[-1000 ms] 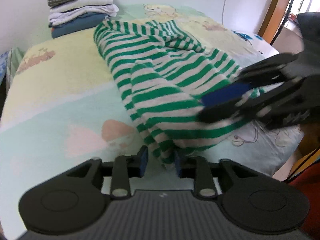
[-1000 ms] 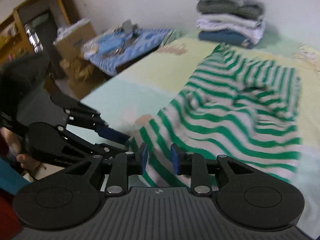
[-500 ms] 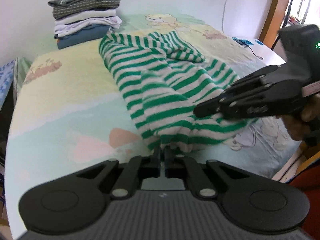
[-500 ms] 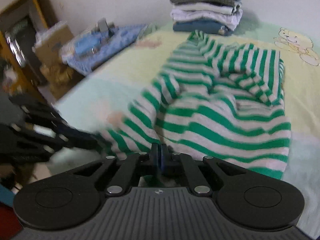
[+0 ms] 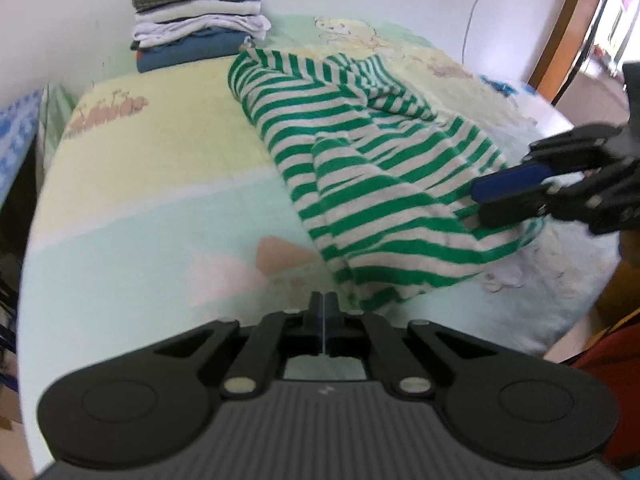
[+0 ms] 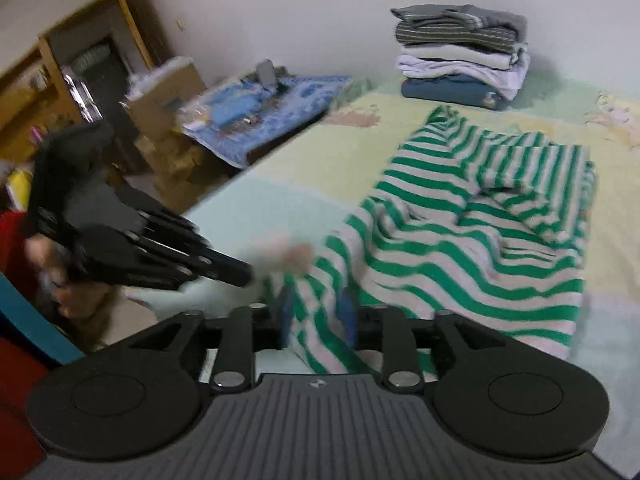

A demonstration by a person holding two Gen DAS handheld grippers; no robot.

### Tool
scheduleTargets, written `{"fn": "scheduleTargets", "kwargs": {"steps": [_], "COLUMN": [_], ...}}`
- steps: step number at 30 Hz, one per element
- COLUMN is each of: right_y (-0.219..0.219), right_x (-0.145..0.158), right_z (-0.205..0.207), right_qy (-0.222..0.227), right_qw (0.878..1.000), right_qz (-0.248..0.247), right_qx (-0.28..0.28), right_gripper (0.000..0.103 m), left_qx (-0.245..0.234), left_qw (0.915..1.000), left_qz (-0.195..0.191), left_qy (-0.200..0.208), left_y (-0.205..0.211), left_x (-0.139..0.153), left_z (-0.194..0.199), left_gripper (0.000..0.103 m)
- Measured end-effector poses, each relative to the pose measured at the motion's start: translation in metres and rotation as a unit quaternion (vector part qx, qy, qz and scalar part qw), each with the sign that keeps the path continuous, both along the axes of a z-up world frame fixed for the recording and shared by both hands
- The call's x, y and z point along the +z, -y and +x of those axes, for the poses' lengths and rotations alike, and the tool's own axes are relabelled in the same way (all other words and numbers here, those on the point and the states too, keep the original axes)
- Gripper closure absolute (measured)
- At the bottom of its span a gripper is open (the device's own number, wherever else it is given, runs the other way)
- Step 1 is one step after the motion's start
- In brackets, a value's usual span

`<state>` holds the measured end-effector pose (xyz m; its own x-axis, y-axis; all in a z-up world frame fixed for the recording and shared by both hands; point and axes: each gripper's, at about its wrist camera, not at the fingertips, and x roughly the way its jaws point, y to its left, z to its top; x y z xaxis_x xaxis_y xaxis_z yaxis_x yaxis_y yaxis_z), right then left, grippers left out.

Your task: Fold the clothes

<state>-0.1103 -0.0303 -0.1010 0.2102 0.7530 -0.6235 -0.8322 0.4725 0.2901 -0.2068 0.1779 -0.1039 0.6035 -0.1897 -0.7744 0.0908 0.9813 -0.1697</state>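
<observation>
**A:** Where does the striped shirt [image 5: 372, 184] lie from each hand-held gripper?

**B:** It is spread on the bed [image 5: 152, 184], its long axis running from the near hem up toward the stack of folded clothes [image 5: 200, 12] by the wall. The left hand-held gripper [image 5: 324, 308] sits at the near edge of the bed, just to the left of the hem's left corner. Its fingers are pressed together, and I see no cloth between them; the hem begins just beside the tips.

**A:** And the right one?

**B:** The right hand-held gripper [image 6: 316, 312] is at the hem's other end. Its jaws are opening, and a fold of the striped cloth runs between the blue pads [image 6: 347, 312], but I judge they no longer press on it.

**A:** So which hand is nearer to a grip?

**B:** The right, I'd say: the cloth already lies inside its gap, so closing would catch it. The left has to open and shift a little to the right, toward the corner, before it can take anything.

**A:** Then the fold goes along the long axis?

**B:** Likely, the hem carried away from both hands toward the collar end near the stack. The shirt is rumpled in the middle, so it may need pulling flat first.
</observation>
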Motion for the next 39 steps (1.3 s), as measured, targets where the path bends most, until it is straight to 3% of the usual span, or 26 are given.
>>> {"fn": "scheduleTargets", "kwargs": {"steps": [3, 5, 9, 13, 17, 19, 22, 25, 26, 28, 31, 32, 33, 37, 39], "right_y": [0.002, 0.000, -0.007, 0.000, -0.024, -0.041, -0.062, -0.070, -0.071, -0.044, 0.021, 0.039, 0.057, 0.090, 0.087], "right_x": [-0.006, -0.012, -0.027, -0.024, -0.020, -0.027, -0.042, -0.043, -0.041, -0.028, -0.010, -0.010, -0.011, -0.033, -0.043], "right_z": [0.005, 0.014, 0.025, 0.030, 0.033, 0.037, 0.049, 0.058, 0.060, 0.064, 0.060, 0.060, 0.059, 0.071, 0.076], "right_qy": [0.015, 0.015, 0.006, -0.020, 0.006, 0.019, 0.007, -0.002, -0.002, -0.017, 0.007, 0.009, 0.011, -0.031, -0.036], "right_qw": [0.999, 0.997, 0.994, 0.993, 0.996, 0.997, 0.997, 0.998, 0.998, 0.996, 0.983, 0.977, 0.970, 0.958, 0.957], "right_qz": [-0.007, -0.016, -0.030, 0.003, 0.019, 0.010, -0.002, -0.006, -0.006, 0.020, 0.035, 0.023, 0.011, 0.008, 0.020], "right_qx": [-0.039, -0.071, -0.105, -0.117, -0.089, -0.080, -0.079, -0.065, -0.058, -0.088, -0.182, -0.213, -0.243, -0.286, -0.287], "right_gripper": [0.071, 0.071, 0.077, 0.081, 0.079, 0.074, 0.080, 0.081, 0.081, 0.081, 0.073, 0.063, 0.060, 0.060, 0.062], "left_qx": [-0.006, -0.013, -0.017, -0.022, -0.022, -0.011, 0.002, 0.008, 0.011, 0.019, 0.020, 0.020, 0.021, 0.030, 0.030], "left_qw": [0.9996, 0.9998, 0.9993, 0.9986, 0.9985, 0.9995, 0.9999, 0.9988, 0.9982, 0.9975, 0.9983, 0.9985, 0.9987, 0.9977, 0.9984], "left_qz": [-0.017, -0.013, -0.019, -0.018, -0.009, -0.011, 0.003, 0.018, 0.024, 0.036, 0.036, 0.028, 0.020, 0.006, -0.015], "left_qy": [0.021, 0.008, -0.026, -0.043, -0.050, -0.028, 0.012, 0.046, 0.054, 0.058, 0.042, 0.041, 0.041, 0.060, 0.046], "left_y": [0.007, 0.015, 0.022, 0.031, 0.037, 0.032, 0.025, 0.021, 0.020, 0.018, 0.014, 0.013, 0.013, 0.011, 0.010], "left_x": [0.007, -0.003, -0.021, -0.022, -0.018, -0.007, 0.014, 0.024, 0.025, 0.017, 0.000, -0.003, -0.006, -0.009, -0.012], "left_z": [0.006, 0.016, 0.022, 0.003, -0.003, -0.002, 0.004, 0.019, 0.026, 0.043, 0.062, 0.066, 0.069, 0.081, 0.088], "left_gripper": [0.098, 0.088, 0.092, 0.101, 0.101, 0.101, 0.099, 0.080, 0.079, 0.073, 0.063, 0.063, 0.063, 0.045, 0.058]}}
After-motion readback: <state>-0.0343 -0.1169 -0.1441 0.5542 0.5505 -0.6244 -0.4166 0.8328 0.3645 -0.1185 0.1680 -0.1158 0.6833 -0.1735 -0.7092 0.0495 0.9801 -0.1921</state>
